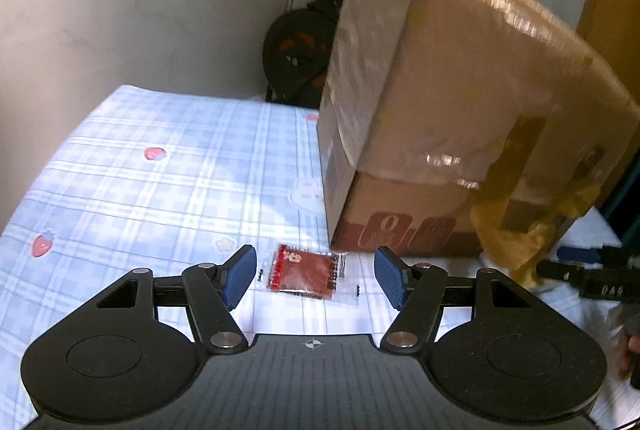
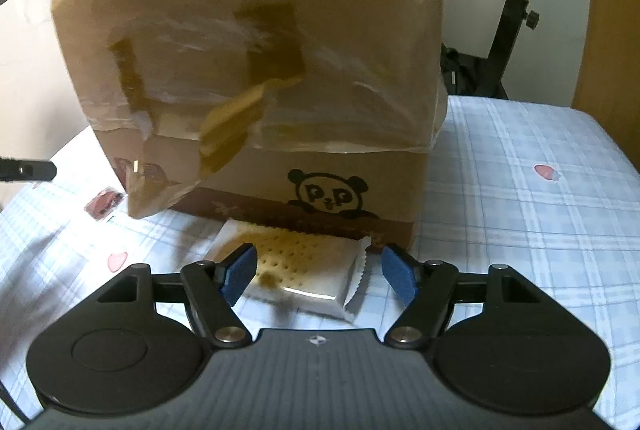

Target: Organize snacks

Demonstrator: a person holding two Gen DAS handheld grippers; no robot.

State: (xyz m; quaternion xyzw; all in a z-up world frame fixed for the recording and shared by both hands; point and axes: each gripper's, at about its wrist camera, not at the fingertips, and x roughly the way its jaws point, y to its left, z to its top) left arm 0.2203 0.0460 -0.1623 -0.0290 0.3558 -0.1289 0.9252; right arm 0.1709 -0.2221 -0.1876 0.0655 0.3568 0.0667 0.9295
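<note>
Red packet (image 1: 306,272) between spread jaws

A blue plaid tablecloth (image 1: 160,166) carries a cardboard box (image 1: 440,110), a red packet (image 1: 306,272) and a cracker pack (image 2: 296,270)

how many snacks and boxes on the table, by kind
red snack packet: 1
cracker packet: 1
cardboard box: 1
total: 3, all on the checked tablecloth
</note>
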